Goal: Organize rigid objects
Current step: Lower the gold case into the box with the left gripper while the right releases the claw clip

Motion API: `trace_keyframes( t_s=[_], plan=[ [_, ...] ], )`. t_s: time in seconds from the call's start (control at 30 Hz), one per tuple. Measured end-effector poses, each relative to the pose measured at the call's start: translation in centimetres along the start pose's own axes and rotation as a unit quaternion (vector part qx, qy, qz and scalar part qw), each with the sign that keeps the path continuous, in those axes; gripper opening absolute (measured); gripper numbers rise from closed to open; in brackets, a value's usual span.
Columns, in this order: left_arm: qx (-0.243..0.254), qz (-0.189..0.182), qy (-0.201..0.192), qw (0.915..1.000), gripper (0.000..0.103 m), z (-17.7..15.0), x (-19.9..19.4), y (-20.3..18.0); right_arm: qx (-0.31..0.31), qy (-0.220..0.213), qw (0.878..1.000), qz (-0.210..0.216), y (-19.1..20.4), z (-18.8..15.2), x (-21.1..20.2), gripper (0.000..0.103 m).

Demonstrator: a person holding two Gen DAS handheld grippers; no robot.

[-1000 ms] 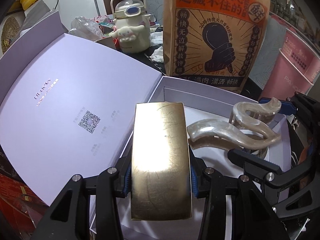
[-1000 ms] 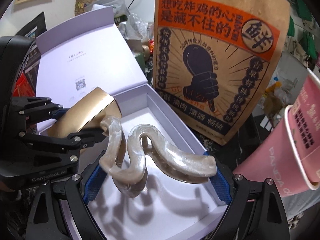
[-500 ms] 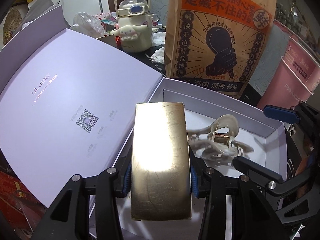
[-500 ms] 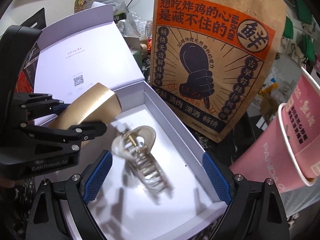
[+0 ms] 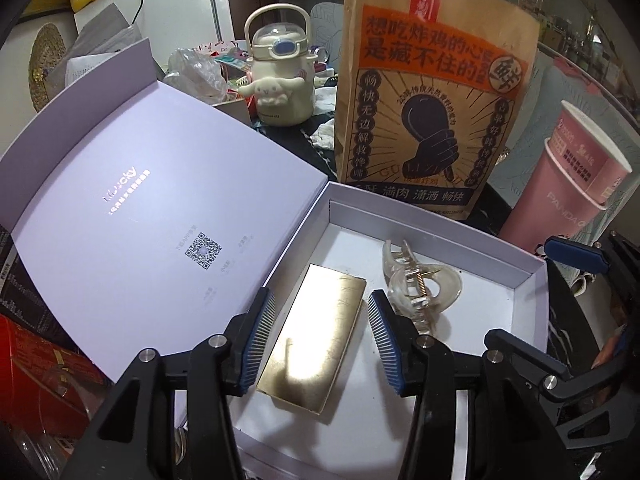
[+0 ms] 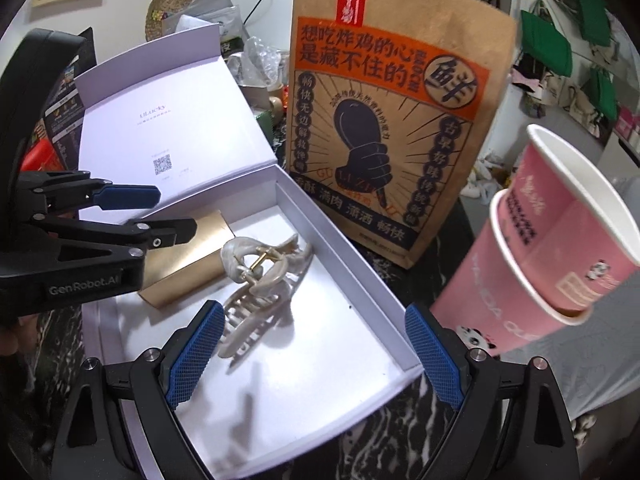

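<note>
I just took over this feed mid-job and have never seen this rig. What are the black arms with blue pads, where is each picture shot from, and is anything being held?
There is no robot. A person holds a two-finger gripper in each hand, and each gripper carries a fisheye camera looking along its fingers. One picture is from the left gripper, the other from the right gripper; each also catches the other gripper at its edge.

Below them sits an open lilac gift box with its lid folded back. Inside lie a gold rectangular plate and a pearly claw hair clip, side by side. Behind stand a brown fried-chicken paper bag and stacked pink paper cups.

Nothing is held. The left jaws are opening, the plate below and between them but free; the right gripper is open above the clip.
</note>
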State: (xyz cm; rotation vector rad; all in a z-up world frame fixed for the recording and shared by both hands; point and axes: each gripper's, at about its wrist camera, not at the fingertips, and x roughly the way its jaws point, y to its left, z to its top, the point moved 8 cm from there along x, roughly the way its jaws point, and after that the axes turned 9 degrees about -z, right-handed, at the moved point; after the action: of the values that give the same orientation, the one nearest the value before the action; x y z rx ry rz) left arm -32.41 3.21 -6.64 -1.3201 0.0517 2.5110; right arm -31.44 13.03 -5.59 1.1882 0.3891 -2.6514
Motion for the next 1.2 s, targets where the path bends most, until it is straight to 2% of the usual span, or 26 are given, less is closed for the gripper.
trace_keyframes(
  t_s=[0.27,0.4,0.67,0.7,0.77,0.83,1.2],
  plan=[
    [0.010,0.005,-0.029,0.9995,0.048,1.4,-2.7,-0.4,0.002,-0.025,1.000,-0.004,1.3,0.6,-2.5,0.093],
    [0.014,0.008,-0.038,0.9991,0.048,1.8,-4.1,-0.4,0.007,-0.037,0.999,-0.006,1.3,0.8,-4.2,0.097],
    [0.019,0.010,-0.048,0.9986,0.049,0.8,-7.1,-1.0,0.016,-0.049,0.999,-0.001,1.4,0.5,-6.6,0.099],
    [0.019,0.009,-0.049,0.9986,0.051,0.7,-7.4,-1.2,0.017,-0.051,0.999,-0.002,1.4,0.3,-7.0,0.099],
    [0.017,0.007,-0.054,0.9984,0.071,0.4,-8.1,-1.3,0.018,-0.055,0.998,-0.004,1.4,0.1,-7.7,0.099],
    [0.019,0.007,-0.064,0.9977,0.082,0.1,-9.0,-1.7,0.018,-0.060,0.998,-0.006,1.4,-0.1,-8.6,0.099],
    [0.031,0.024,-0.089,0.9953,0.082,-2.1,-13.0,-3.0,0.028,-0.080,0.996,-0.013,0.7,-2.4,-12.4,0.102]
  ],
)
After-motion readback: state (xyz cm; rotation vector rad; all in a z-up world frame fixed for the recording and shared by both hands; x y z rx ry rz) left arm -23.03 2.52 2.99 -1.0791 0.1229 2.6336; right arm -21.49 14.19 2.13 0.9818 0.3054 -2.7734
